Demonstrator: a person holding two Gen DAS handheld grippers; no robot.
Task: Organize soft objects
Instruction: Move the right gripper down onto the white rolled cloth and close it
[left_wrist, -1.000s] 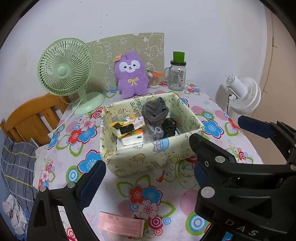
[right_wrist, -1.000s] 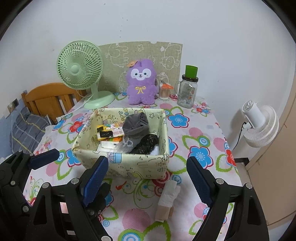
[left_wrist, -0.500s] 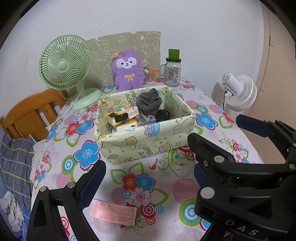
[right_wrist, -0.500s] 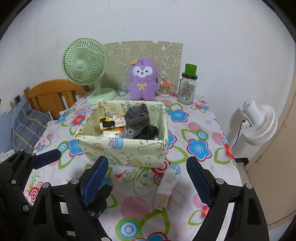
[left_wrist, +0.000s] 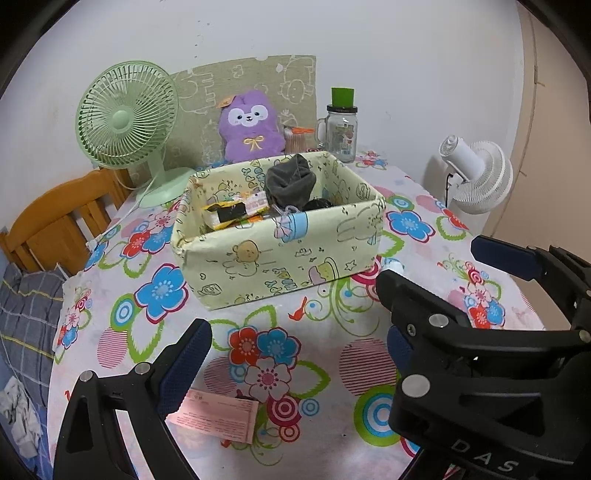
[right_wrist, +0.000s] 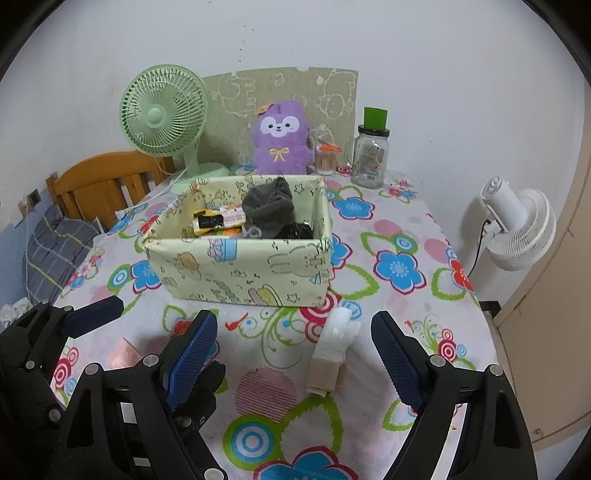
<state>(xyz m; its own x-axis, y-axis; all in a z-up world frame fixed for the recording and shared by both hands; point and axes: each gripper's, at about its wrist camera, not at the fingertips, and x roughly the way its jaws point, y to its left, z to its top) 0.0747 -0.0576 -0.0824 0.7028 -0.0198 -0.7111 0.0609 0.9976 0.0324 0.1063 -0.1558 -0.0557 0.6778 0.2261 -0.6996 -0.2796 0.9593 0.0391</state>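
Observation:
A pale yellow fabric basket (left_wrist: 280, 254) (right_wrist: 236, 269) stands mid-table, holding a grey rolled sock (left_wrist: 290, 182) (right_wrist: 269, 208), a black item (right_wrist: 295, 230) and snack packets (left_wrist: 236, 210) (right_wrist: 218, 219). A white and beige sock (right_wrist: 330, 350) lies on the cloth in front of the basket's right corner, between my right gripper's fingers in view. A purple plush (left_wrist: 251, 127) (right_wrist: 280, 138) sits at the back. My left gripper (left_wrist: 295, 358) is open and empty, above the near table. My right gripper (right_wrist: 295, 354) is open and empty.
A green fan (left_wrist: 127, 118) (right_wrist: 164, 110) stands back left, a glass jar with green lid (left_wrist: 341, 129) (right_wrist: 371, 151) and a toothpick pot (right_wrist: 325, 158) back right. A pink paper slip (left_wrist: 214, 415) lies near. A wooden chair (left_wrist: 55, 221) is left, a white fan (right_wrist: 517, 225) right.
Both grippers have pulled back and lower from the basket; the basket looks farther and seen more from the side. Both stay open and empty.

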